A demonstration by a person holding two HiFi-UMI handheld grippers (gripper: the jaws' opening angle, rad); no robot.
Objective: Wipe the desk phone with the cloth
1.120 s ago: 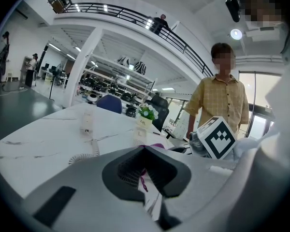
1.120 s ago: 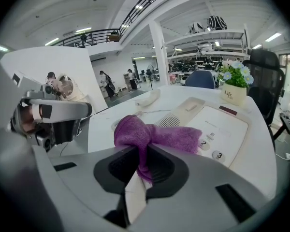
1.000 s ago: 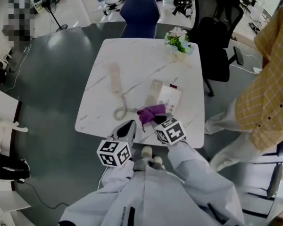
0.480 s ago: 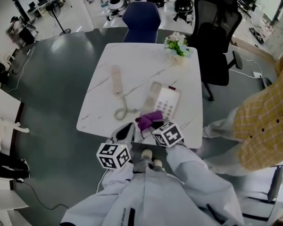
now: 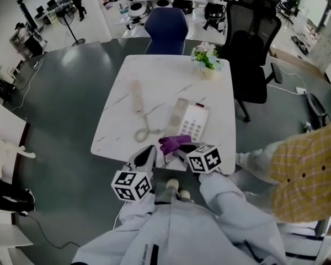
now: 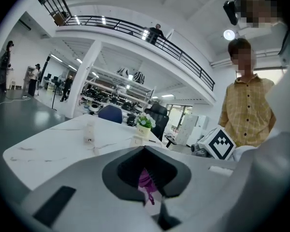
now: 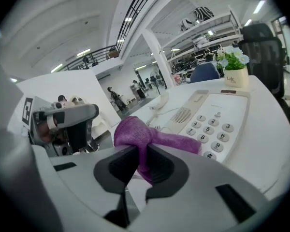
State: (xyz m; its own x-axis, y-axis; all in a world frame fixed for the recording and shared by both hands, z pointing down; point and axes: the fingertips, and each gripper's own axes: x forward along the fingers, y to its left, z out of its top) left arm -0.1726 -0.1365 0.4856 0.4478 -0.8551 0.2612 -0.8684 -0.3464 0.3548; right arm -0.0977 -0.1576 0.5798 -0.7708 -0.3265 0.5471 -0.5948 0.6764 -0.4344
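Note:
The white desk phone (image 5: 190, 120) lies on the marble table (image 5: 165, 73), its keypad (image 7: 215, 129) facing up. Its handset (image 5: 136, 96) rests off the base to the left, joined by a coiled cord (image 5: 143, 130). My right gripper (image 5: 183, 148) (image 7: 144, 151) is shut on the bunched purple cloth (image 5: 174, 143) (image 7: 145, 137), just in front of the phone's near edge. At the table's front edge sits my left gripper (image 5: 148, 152) (image 6: 145, 149), tips together; a bit of purple shows in the hollow behind them.
A small flower pot (image 5: 205, 57) stands at the table's far right corner. A blue chair (image 5: 165, 29) and a black office chair (image 5: 254, 43) are behind the table. A person in a yellow checked shirt (image 5: 303, 170) stands close on the right.
My right gripper has drawn the cloth back from the phone's near corner toward the table's front edge. The person in yellow has shifted lower in view. The left gripper stays put.

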